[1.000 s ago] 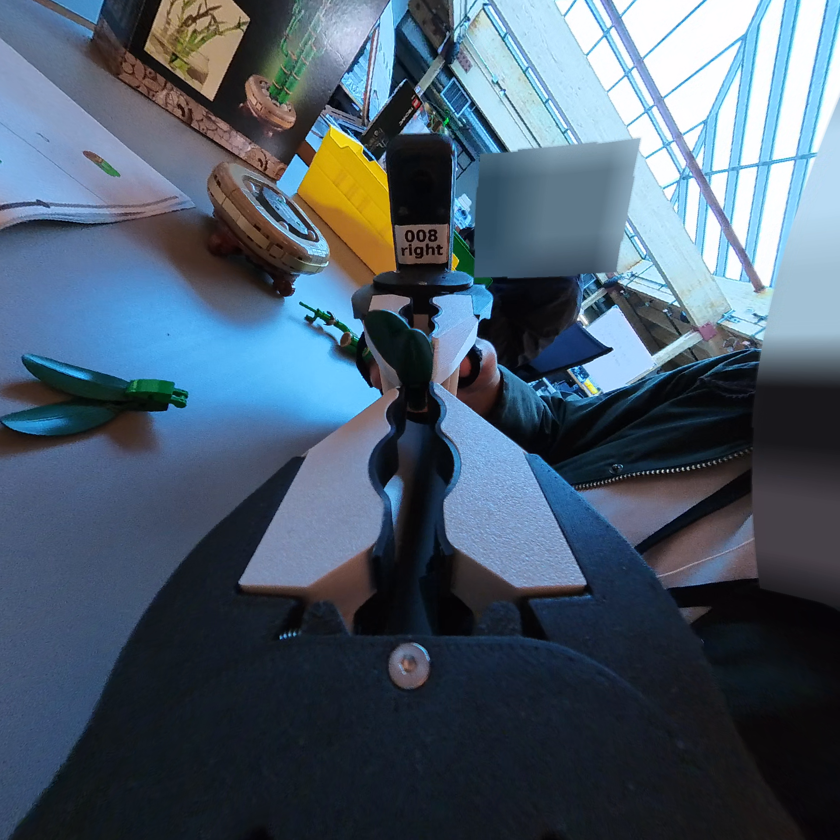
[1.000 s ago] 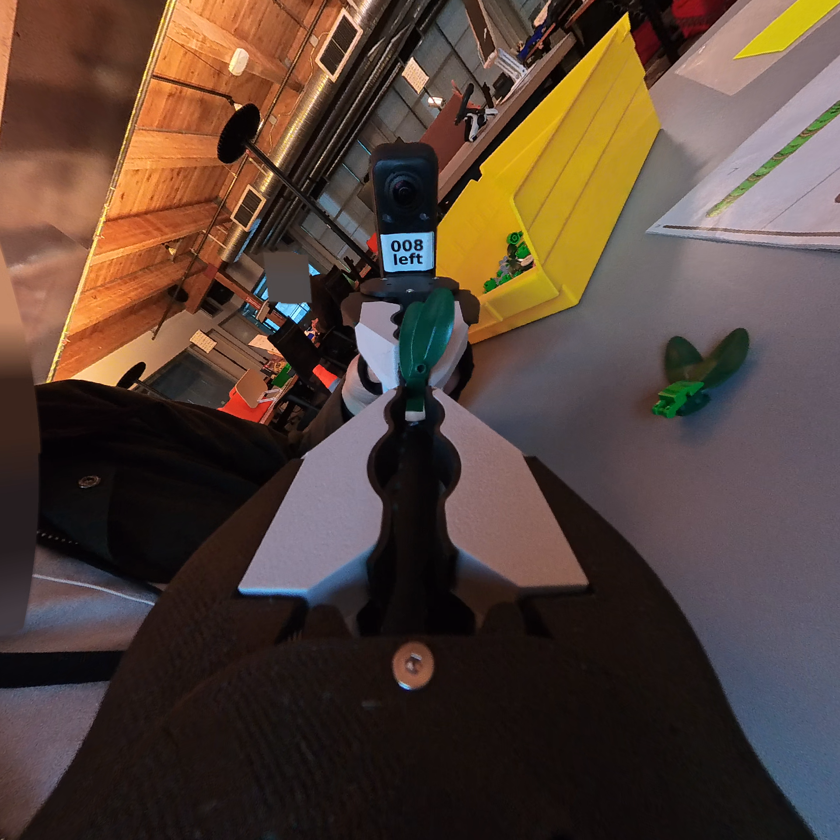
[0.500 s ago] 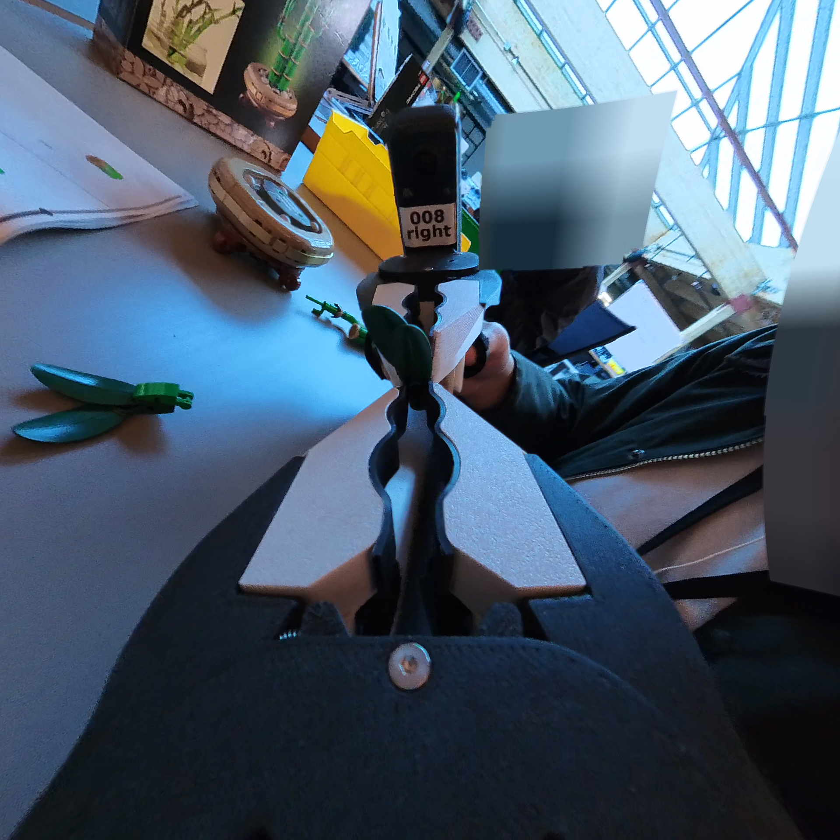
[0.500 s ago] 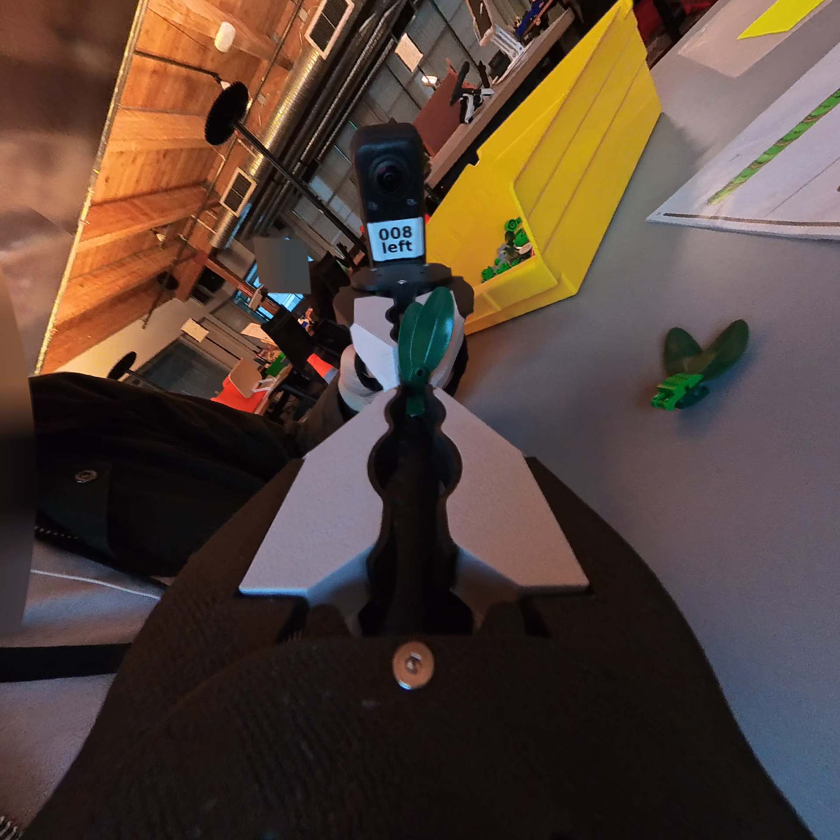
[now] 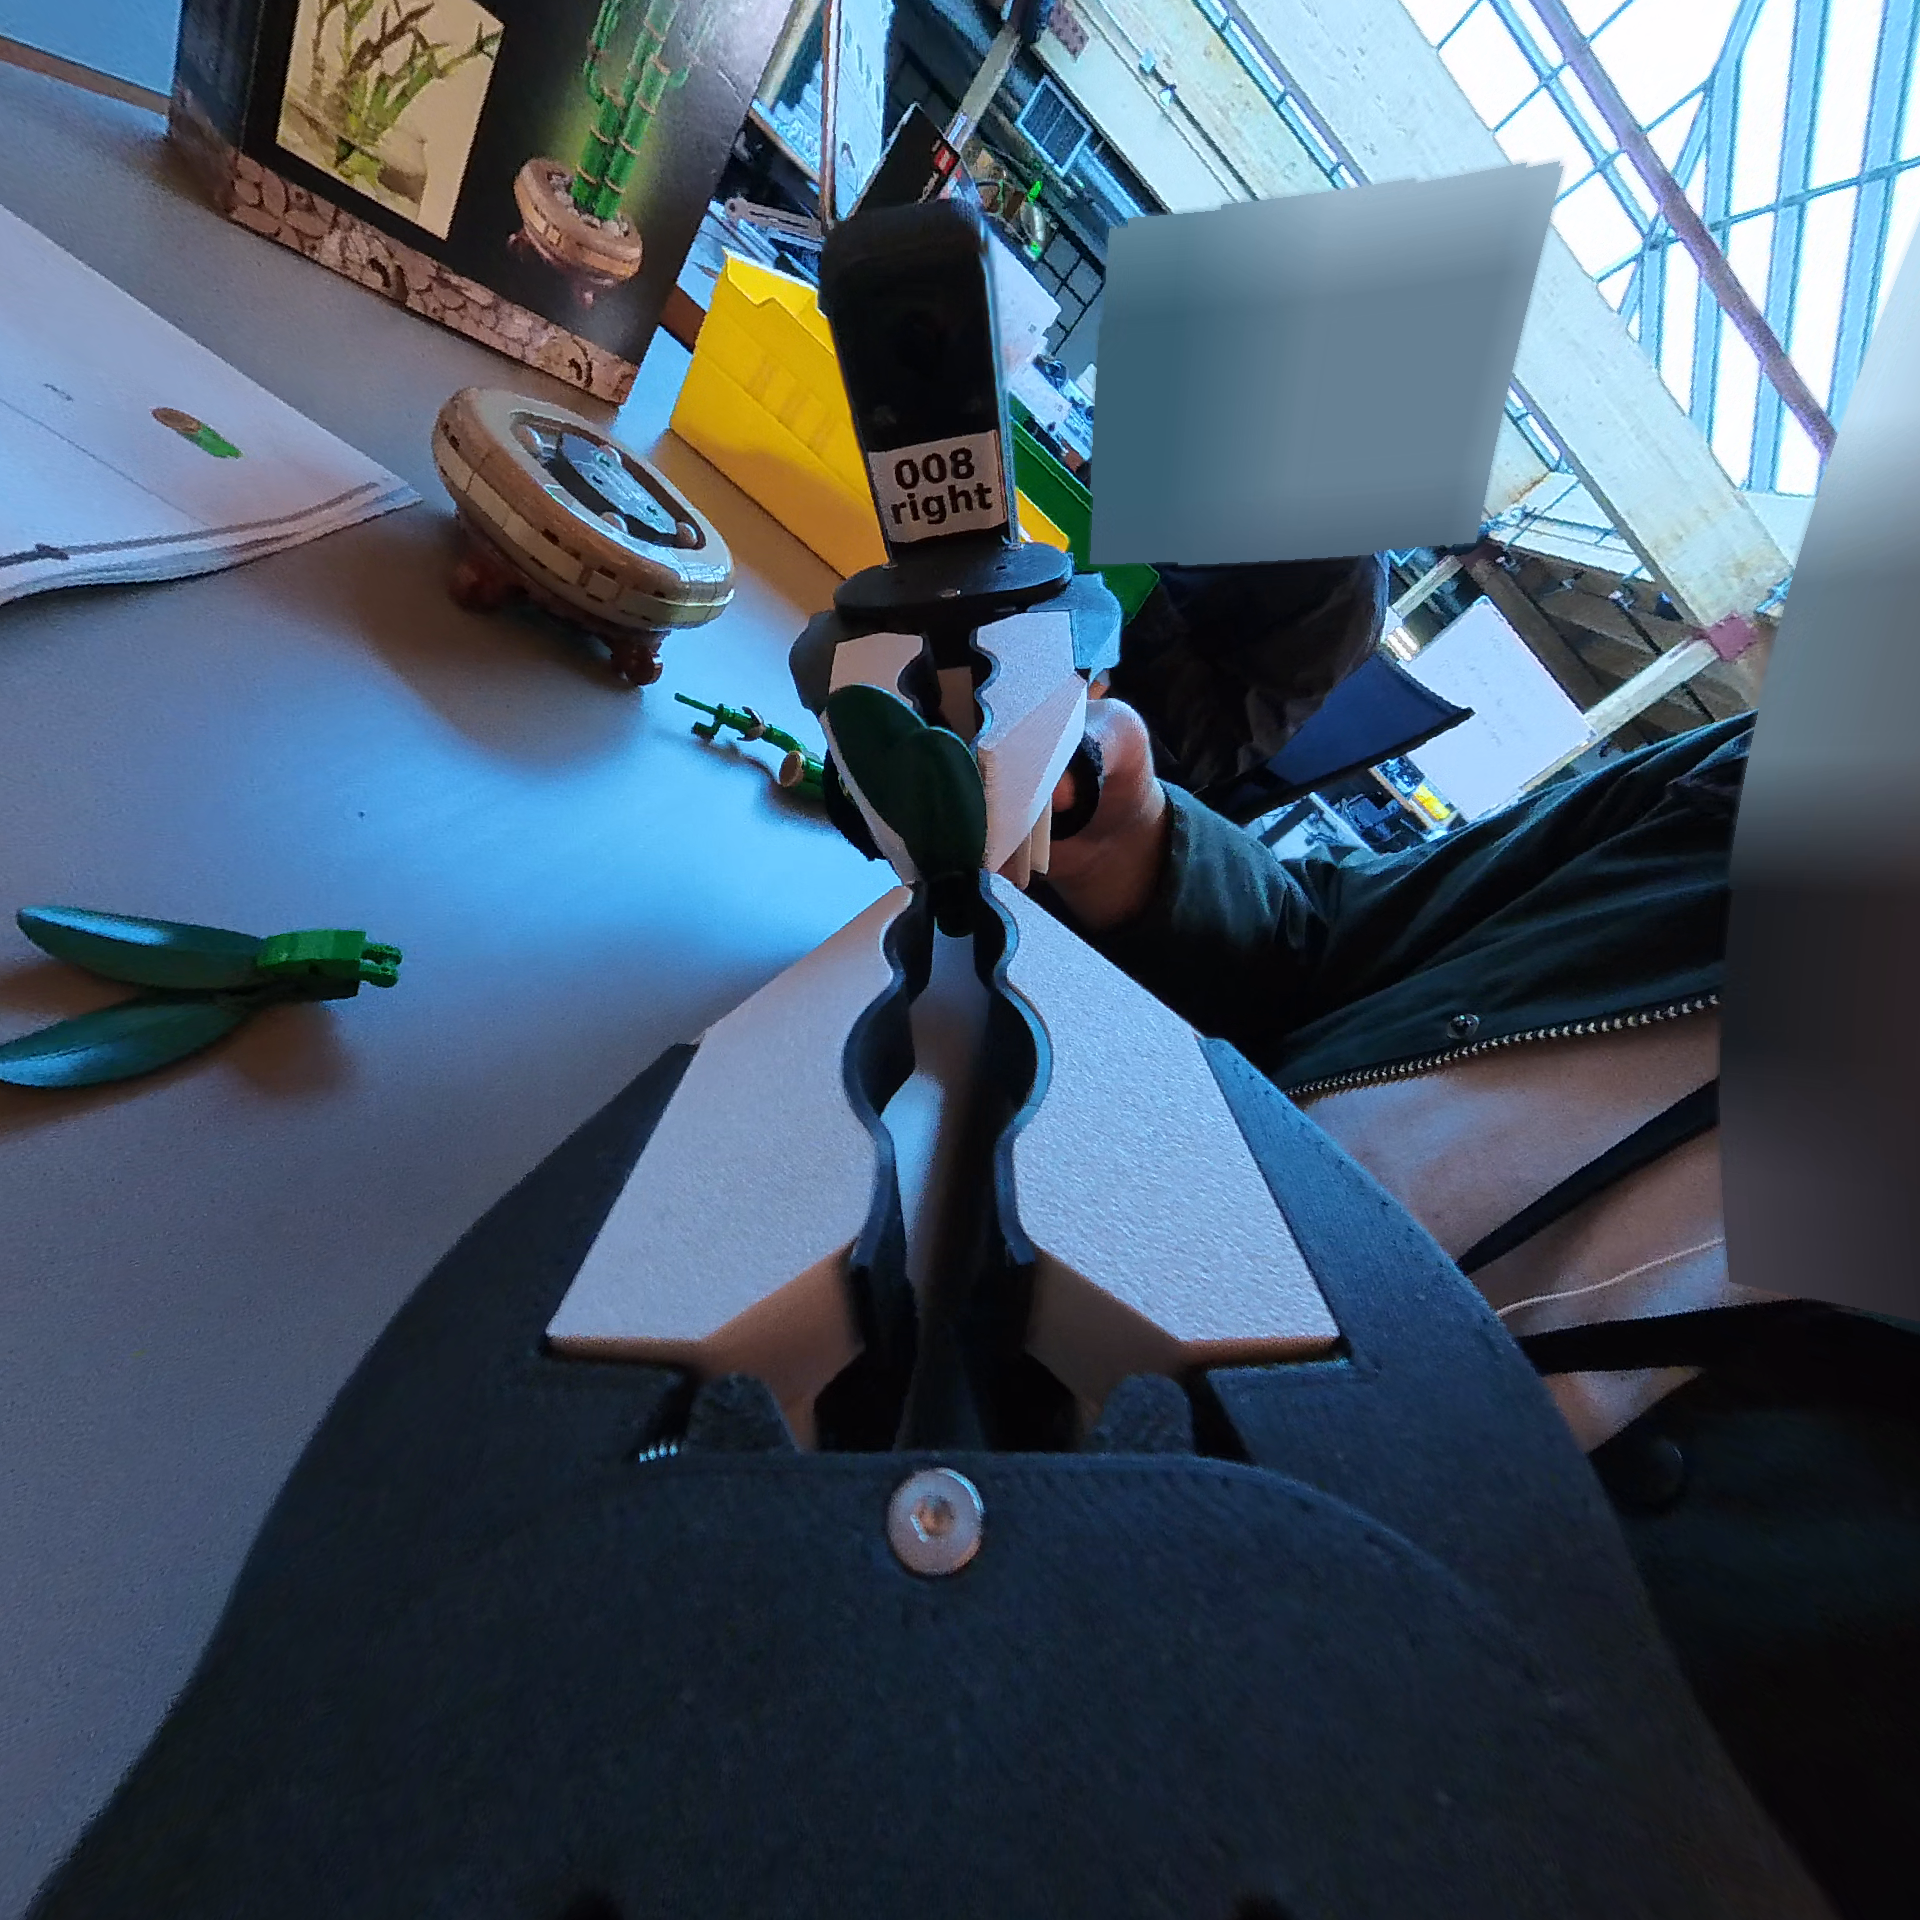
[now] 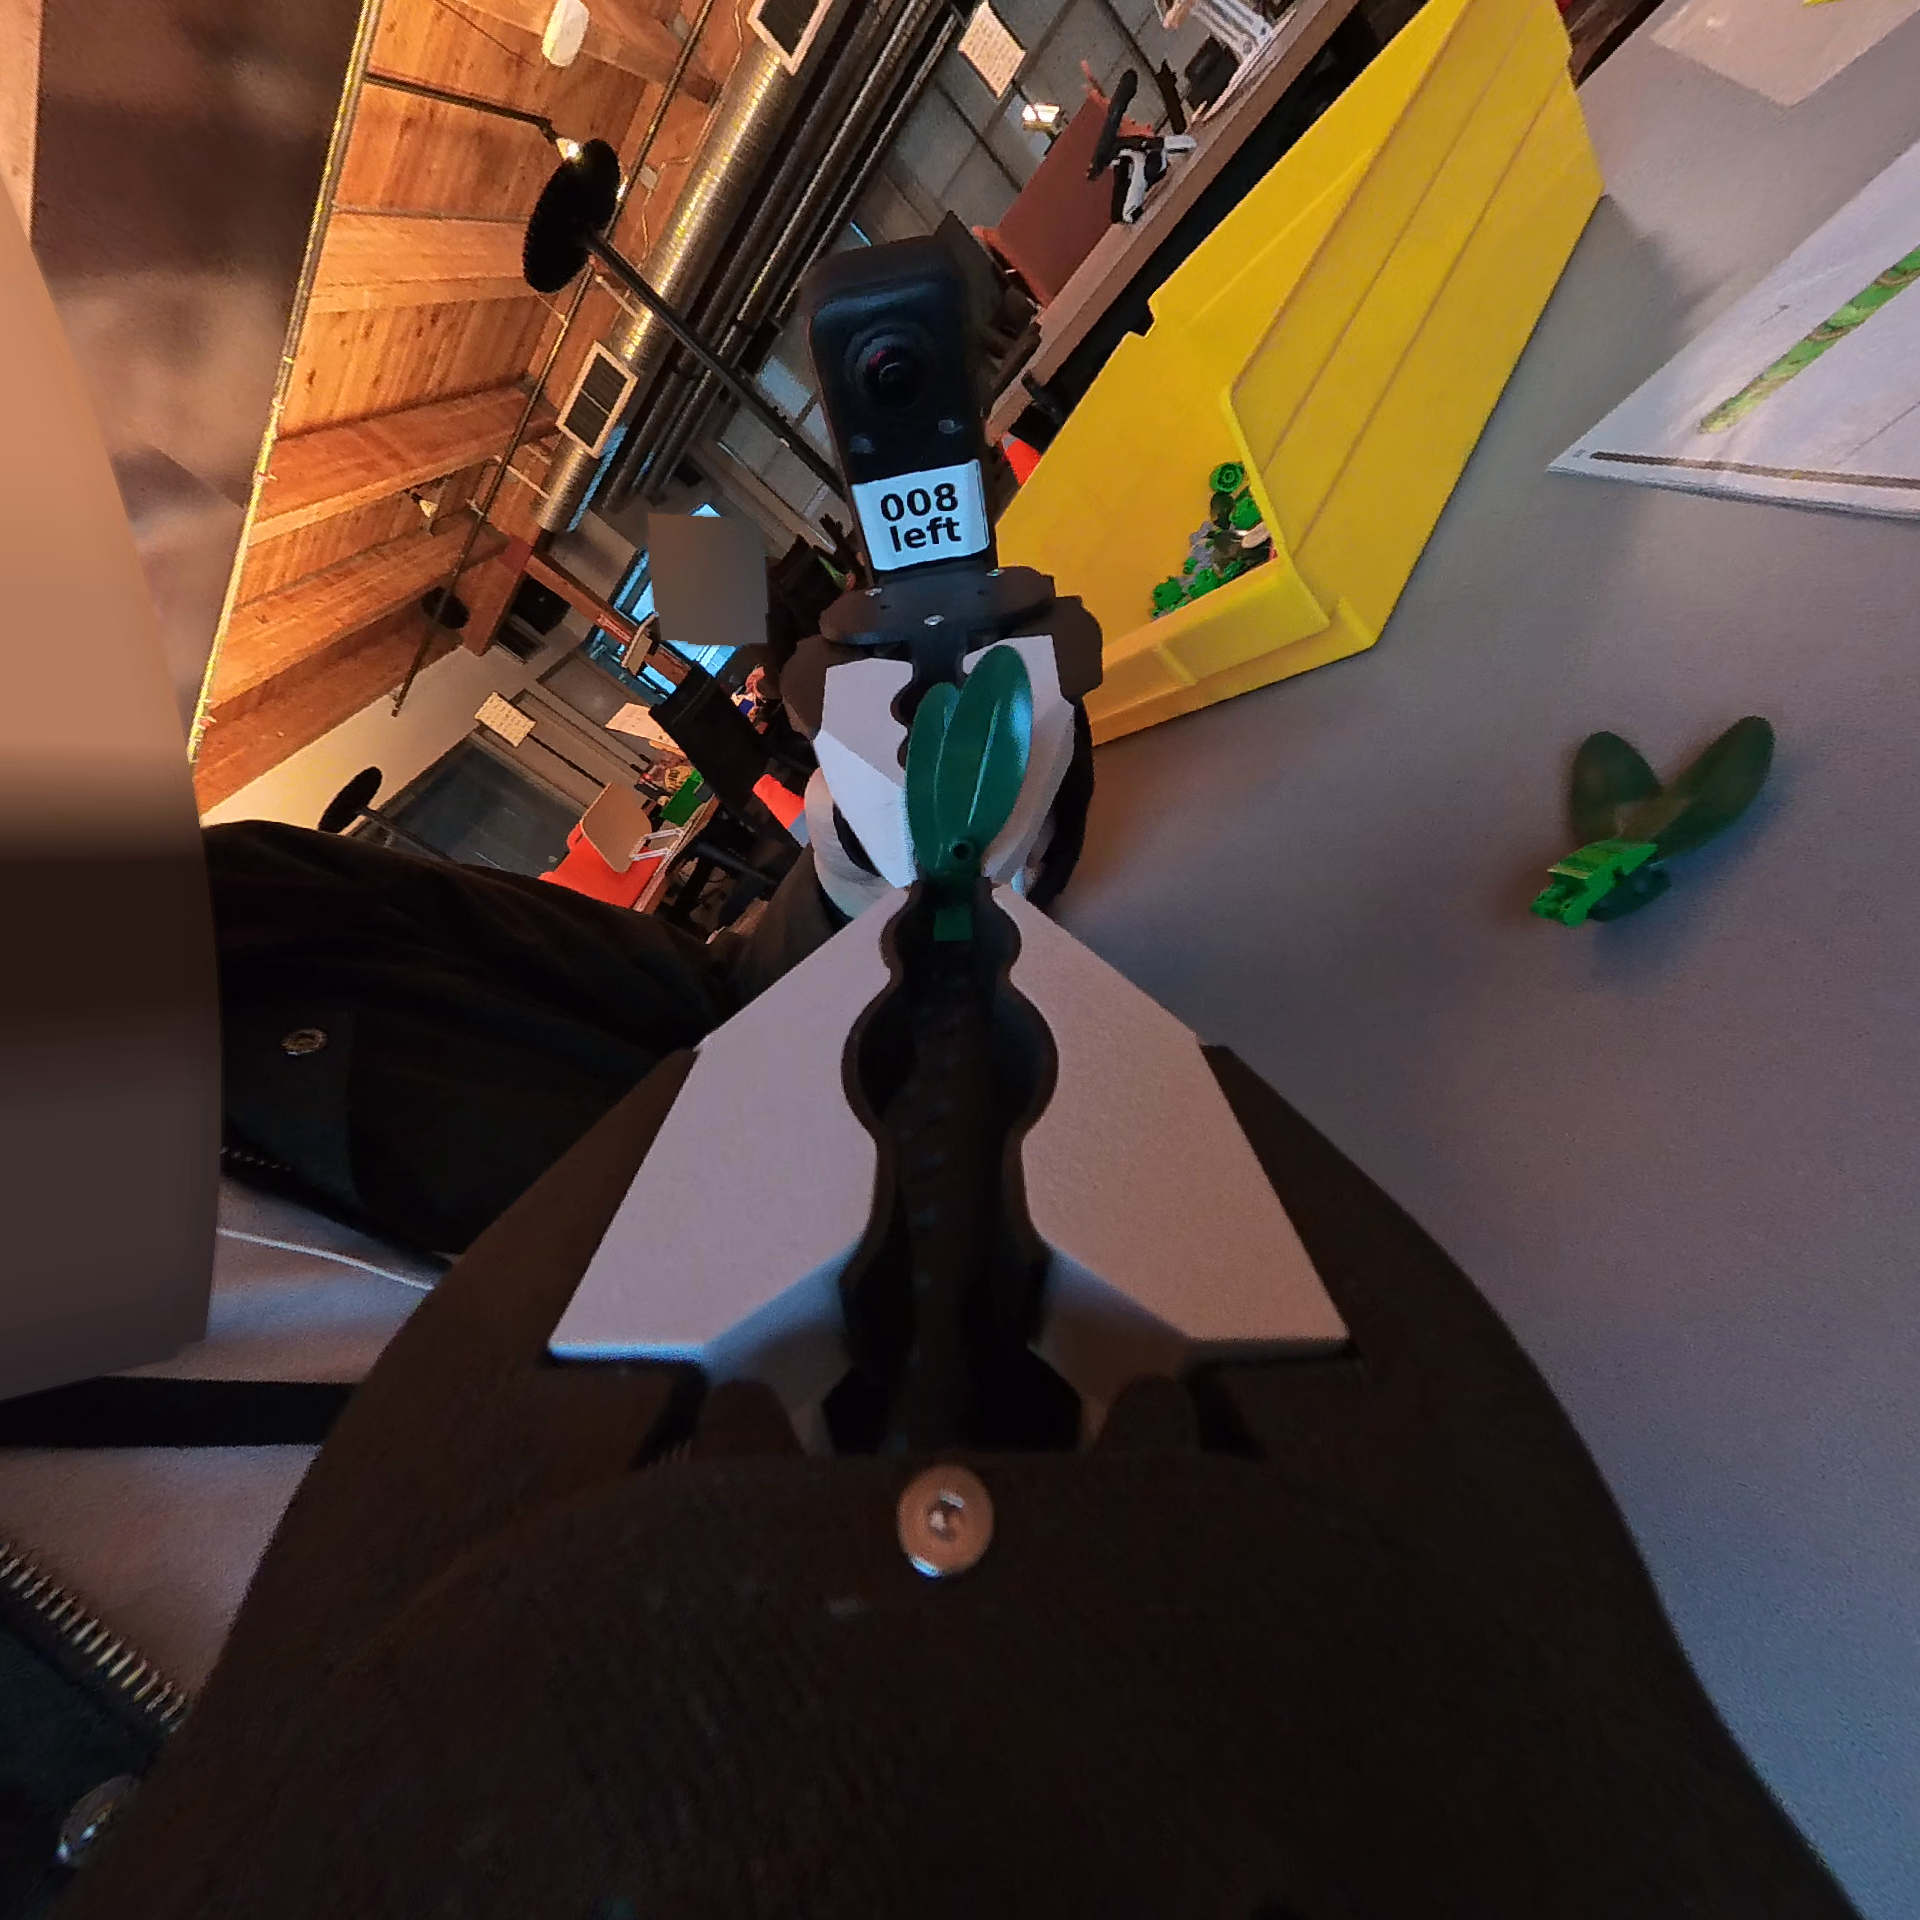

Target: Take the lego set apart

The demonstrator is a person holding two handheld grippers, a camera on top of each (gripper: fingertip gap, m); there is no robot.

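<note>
A small dark green leaf piece (image 5: 914, 790) with a green clip at its foot is held in the air between my two grippers, which meet tip to tip above the grey table (image 5: 416, 831). My left gripper (image 5: 951, 914) is shut on its stem. My right gripper (image 6: 951, 904) is shut on the green clip; the leaves (image 6: 971, 758) stand up in front of the left gripper's white fingers (image 6: 862, 748). In the left wrist view the right gripper's fingers (image 5: 1023, 717) show just behind the leaves, with a hand on its handle.
A loose leaf pair with a green clip (image 5: 187, 987) lies on the table, also in the right wrist view (image 6: 1652, 821). A round tan pot base (image 5: 582, 530), a short green stalk (image 5: 748, 732), an open booklet (image 5: 156, 468), the set's box (image 5: 468, 156) and a yellow bin (image 6: 1351, 416) stand farther off. Only a small space, under 4 cm, lies between the two pairs of fingers.
Both grippers stay tip to tip on the leaf piece and have tilted slightly. At my right gripper's tip a white bit showed earlier; now the green clip shows there.
</note>
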